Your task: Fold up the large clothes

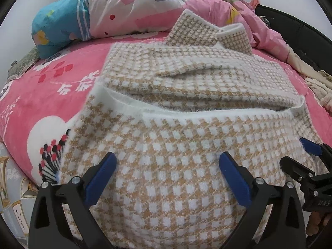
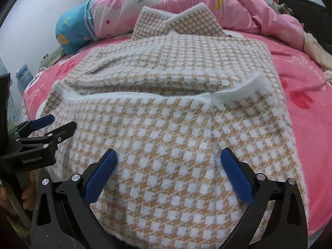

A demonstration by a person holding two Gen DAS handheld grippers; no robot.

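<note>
**Both jaws wide open over the folded sweater**

The left gripper (image 1: 168, 166) has its blue-padded jaws spread wide, with nothing between them but the fluffy sweater underneath. The right gripper (image 2: 169, 162) is the same: jaws wide, holding nothing.

The big fuzzy knit sweater with tan and white checks (image 1: 176, 155) lies right under and ahead of both jaws, filling the middle and bottom of each picture. Its near part is folded up over the far part, and a thick white hem (image 1: 207, 112) runs side to side across the middle of the frame. So the long side of the fold goes left to right. The two grippers sit side by side at the near edge, about equally close.

The sweater rests on a bed with a pink flowered blanket (image 1: 37, 108). At the top of the frame lies a puffy pink and blue quilt (image 1: 124, 14), with a white wall behind it.
</note>
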